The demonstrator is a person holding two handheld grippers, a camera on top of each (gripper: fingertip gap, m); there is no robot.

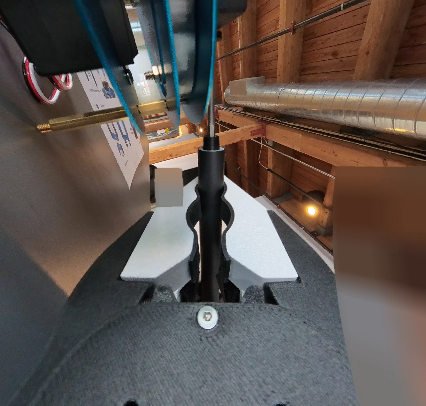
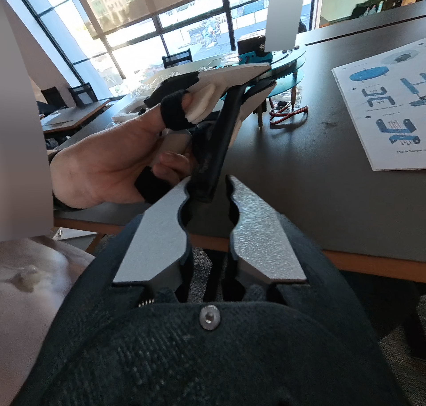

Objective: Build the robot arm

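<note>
My left gripper (image 1: 211,187) is shut on the black handle of a screwdriver (image 1: 211,164). Its thin shaft (image 1: 211,118) points up to the underside of a teal disc assembly (image 1: 200,49) with a brass standoff (image 1: 92,120) and a black servo block (image 1: 64,26). In the right wrist view, a hand (image 2: 103,164) holds the left gripper (image 2: 270,75) against the teal disc assembly (image 2: 288,60). The screwdriver (image 2: 221,141) slants down from there. My right gripper (image 2: 207,180) is open, its fingertips on either side of the handle's butt end.
The dark table (image 2: 299,187) holds a printed instruction sheet (image 2: 391,106) at the right and red-and-white servo wires (image 2: 288,115) under the discs. Its wooden front edge (image 2: 345,261) is just beyond my right gripper. Chairs and large windows stand behind. The grippers' ends are close to 11 cm from one another.
</note>
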